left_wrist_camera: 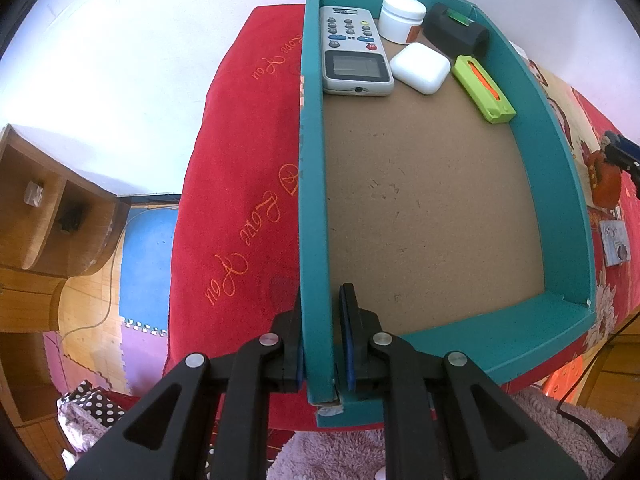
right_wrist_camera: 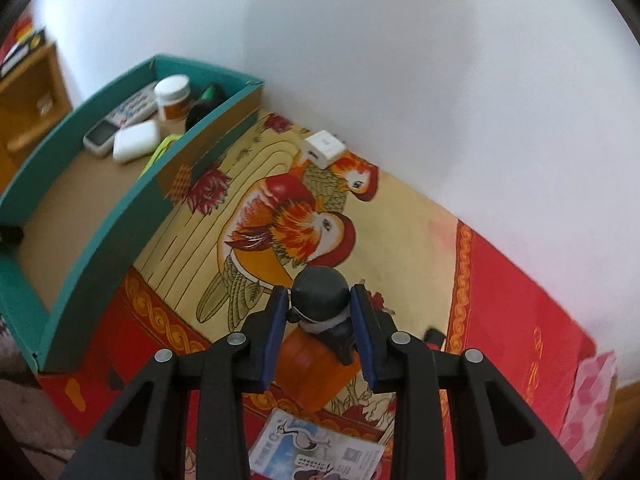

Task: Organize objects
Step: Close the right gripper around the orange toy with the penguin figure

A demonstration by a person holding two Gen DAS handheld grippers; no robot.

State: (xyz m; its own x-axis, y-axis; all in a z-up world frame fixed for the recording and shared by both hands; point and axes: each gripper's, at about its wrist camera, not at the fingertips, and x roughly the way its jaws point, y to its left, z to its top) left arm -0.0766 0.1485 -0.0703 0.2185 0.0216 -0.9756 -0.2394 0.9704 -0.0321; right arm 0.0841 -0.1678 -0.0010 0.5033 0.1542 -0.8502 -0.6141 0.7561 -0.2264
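Left gripper (left_wrist_camera: 322, 336) clamped on near left wall of teal box (left_wrist_camera: 316, 208), box resting on red bedspread (left_wrist_camera: 236, 184). Remote (left_wrist_camera: 354, 52), white jar (left_wrist_camera: 402, 18), white case (left_wrist_camera: 420, 67), green cutter (left_wrist_camera: 484, 88) lie at box's far end. Right gripper (right_wrist_camera: 320, 334) closed on dark-and-orange toy figure (right_wrist_camera: 320, 320), above bird-print cloth (right_wrist_camera: 288, 220) right of box.

green case (right_wrist_camera: 160, 152): mostly hidden behind the teal box (right_wrist_camera: 120, 216) wall
black cylinder (right_wrist_camera: 200, 110): half hidden by that wall, blurred
printed card (right_wrist_camera: 316, 450): near end cut off by the picture's edge
toy figure (right_wrist_camera: 320, 304): sides covered by right tongs (right_wrist_camera: 322, 336)
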